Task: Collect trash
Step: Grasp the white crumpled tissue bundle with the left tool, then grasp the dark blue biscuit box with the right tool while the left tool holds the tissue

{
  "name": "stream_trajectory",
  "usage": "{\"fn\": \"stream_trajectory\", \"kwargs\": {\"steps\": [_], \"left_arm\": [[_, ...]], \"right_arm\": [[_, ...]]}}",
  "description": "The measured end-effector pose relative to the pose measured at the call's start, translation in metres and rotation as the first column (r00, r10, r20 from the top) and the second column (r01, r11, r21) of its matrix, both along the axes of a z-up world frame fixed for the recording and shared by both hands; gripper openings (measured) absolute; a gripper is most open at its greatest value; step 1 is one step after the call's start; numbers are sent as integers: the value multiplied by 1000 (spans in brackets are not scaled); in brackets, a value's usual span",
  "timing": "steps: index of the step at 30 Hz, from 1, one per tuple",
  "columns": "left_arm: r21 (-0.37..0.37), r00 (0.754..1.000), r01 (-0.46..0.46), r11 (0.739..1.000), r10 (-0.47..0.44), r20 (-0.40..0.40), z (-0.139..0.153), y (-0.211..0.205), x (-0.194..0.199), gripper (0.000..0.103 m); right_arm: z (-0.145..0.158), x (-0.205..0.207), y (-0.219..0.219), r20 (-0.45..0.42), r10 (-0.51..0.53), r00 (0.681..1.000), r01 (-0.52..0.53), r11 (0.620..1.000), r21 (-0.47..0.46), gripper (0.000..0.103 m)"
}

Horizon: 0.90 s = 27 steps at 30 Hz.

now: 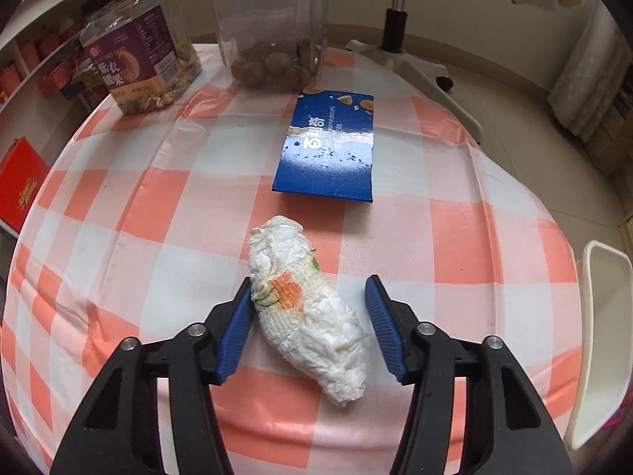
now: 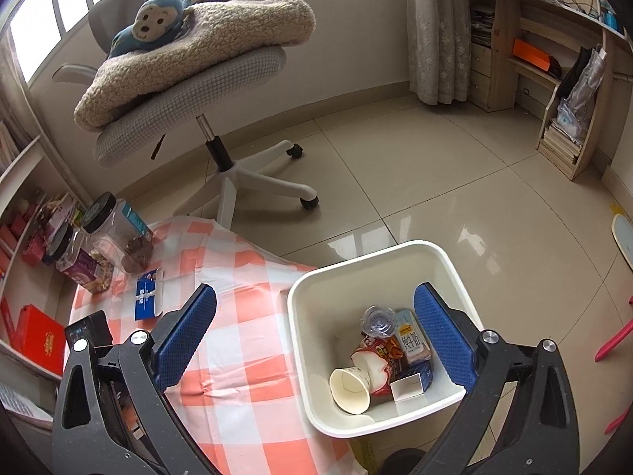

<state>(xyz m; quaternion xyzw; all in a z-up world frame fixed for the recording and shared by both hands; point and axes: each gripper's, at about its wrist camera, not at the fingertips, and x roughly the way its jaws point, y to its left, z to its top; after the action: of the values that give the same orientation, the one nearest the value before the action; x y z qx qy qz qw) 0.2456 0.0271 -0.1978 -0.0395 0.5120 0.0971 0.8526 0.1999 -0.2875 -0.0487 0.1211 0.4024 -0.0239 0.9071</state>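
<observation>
A crumpled white paper towel wad (image 1: 306, 308) with an orange print lies on the orange-and-white checked tablecloth (image 1: 158, 206). My left gripper (image 1: 310, 287) is open, its blue pads on either side of the wad; the left pad (image 1: 237, 328) touches it. A flat blue snack box (image 1: 330, 146) lies beyond; it also shows in the right wrist view (image 2: 148, 297). My right gripper (image 2: 316, 316) is open and empty above the white trash bin (image 2: 304, 356), which holds a paper cup (image 2: 352, 390), a clear bottle (image 2: 378, 320) and cartons.
Two clear jars, one with cashews (image 1: 142, 47) and one with round nuts (image 1: 273, 27), stand at the table's far edge. The bin's rim (image 1: 605, 340) sits off the table's right edge. An office chair (image 2: 190, 91) with a blanket stands behind. A red box (image 1: 19, 182) lies left.
</observation>
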Motion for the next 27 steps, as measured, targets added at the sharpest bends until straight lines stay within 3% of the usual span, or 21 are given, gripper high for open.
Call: {"fn": "stream_trajectory", "kwargs": {"steps": [4,7,11,16,19,24,25,27], "left_arm": [[-44,993,113,993,-114,-22,4,14,-16,45],[-93,991,123,988,-127,-43,15,44,-36,44],[-118,997,70,991,-67,23,60,102,-65,44],[-171,986,-30,985,57,156,105,167,-104,45],[-210,977,-48,977,90,192,119,188,-119,45],[-150,958,-53,987,92,271,146,209,-132,45],[-144,955,-54,988,94,282,148,213,-134,45],[-148,952,-52,988,94,291,153,220,-137,46]], "right_arm": [[-9,12,41,-26,66,998,-66,998,-9,96],[-23,24,81,-52,145,988,-147,988,-46,96],[-63,50,141,-159,247,956,-263,961,-89,96],[-96,97,226,-234,318,919,-334,942,-28,96],[-107,122,273,-233,314,920,-330,943,-31,96],[-134,158,322,-261,283,923,-325,936,-133,96],[-138,162,326,-258,272,927,-317,937,-150,95],[-148,167,330,-264,257,930,-307,937,-169,83]]}}
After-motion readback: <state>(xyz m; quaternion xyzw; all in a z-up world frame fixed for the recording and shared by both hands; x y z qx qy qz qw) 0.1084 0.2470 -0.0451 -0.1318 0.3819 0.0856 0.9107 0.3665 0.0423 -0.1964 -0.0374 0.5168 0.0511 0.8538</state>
